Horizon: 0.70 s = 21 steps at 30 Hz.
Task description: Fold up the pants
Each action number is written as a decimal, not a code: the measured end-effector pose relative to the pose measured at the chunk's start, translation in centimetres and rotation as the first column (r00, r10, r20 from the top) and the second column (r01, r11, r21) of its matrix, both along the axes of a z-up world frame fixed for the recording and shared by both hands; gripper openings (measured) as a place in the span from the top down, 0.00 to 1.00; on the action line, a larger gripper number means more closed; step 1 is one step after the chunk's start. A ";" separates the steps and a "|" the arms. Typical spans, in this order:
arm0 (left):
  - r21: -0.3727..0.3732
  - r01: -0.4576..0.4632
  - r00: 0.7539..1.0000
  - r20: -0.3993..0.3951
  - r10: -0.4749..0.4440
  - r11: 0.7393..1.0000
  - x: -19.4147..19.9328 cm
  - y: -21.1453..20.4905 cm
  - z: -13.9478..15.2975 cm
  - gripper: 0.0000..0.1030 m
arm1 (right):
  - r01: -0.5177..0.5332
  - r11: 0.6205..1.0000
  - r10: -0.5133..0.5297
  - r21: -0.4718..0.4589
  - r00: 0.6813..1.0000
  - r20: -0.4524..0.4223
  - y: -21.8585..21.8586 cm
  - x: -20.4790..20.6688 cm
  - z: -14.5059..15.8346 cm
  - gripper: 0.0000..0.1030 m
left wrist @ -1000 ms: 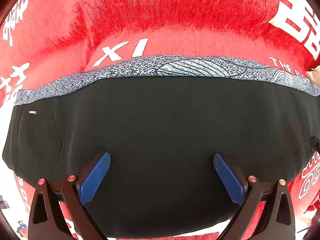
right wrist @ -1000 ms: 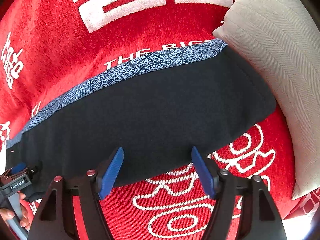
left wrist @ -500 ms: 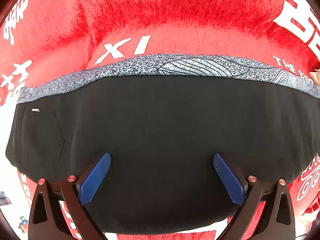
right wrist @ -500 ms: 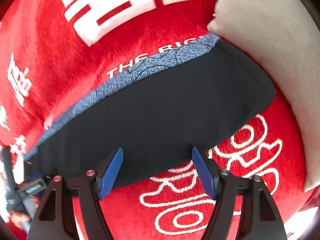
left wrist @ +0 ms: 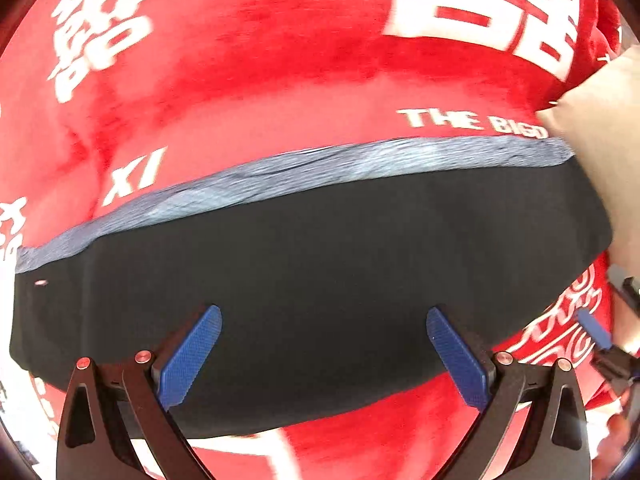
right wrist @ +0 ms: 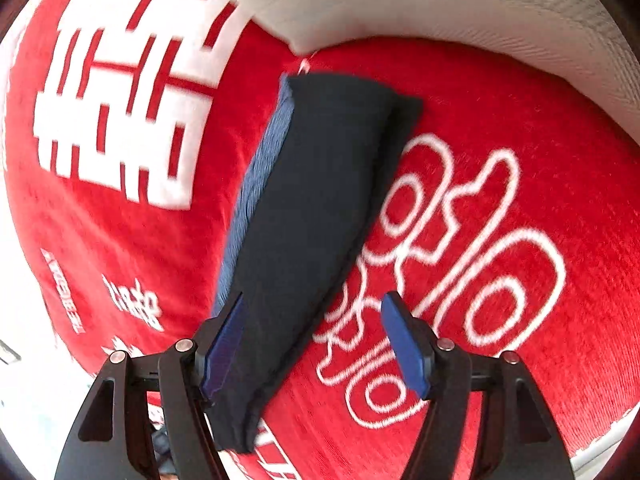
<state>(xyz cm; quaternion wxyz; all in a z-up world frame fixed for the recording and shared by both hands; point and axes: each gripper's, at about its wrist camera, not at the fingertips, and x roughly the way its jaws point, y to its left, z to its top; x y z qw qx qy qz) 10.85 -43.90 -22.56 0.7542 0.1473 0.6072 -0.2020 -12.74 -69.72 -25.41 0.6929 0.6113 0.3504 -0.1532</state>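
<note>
Left tongs [left wrist: 324, 354] wide, right tongs [right wrist: 314, 344] wide, folded pants [left wrist: 312, 280] blurred, waistband pattern unreadable

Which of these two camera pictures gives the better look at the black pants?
The left wrist view: the pants stretch across the frame, showing the black fabric and the grey patterned strip along the far edge, though blurred. The right wrist view sees the pants end-on, foreshortened into a narrow band, partly behind a finger.

Black pants [left wrist: 320, 272] w/ grey-blue patterned band, red blanket [left wrist: 280, 80] w/ white print.
</note>
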 end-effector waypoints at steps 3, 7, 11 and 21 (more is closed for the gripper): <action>-0.023 0.007 1.000 0.010 -0.007 1.000 -0.2 -2.6 0.2 0.00 | 0.009 1.000 -0.009 -0.012 1.000 0.005 -0.8 0.5 0.3 0.30; -0.003 0.018 0.999 0.034 -0.018 1.000 -0.7 -5.3 -0.5 0.00 | 0.041 0.999 -0.041 -0.019 0.999 0.022 -1.6 0.7 0.2 0.30; 0.012 0.024 0.999 0.030 -0.024 1.000 -0.6 -6.4 -1.4 0.00 | 0.098 0.995 -0.097 -0.006 0.994 0.040 -2.1 0.2 -0.5 0.30; 0.023 0.058 0.996 0.060 -0.059 0.998 -1.0 -6.9 -0.6 0.00 | 0.147 0.989 -0.144 -0.025 0.985 0.094 -3.3 0.6 -0.6 0.31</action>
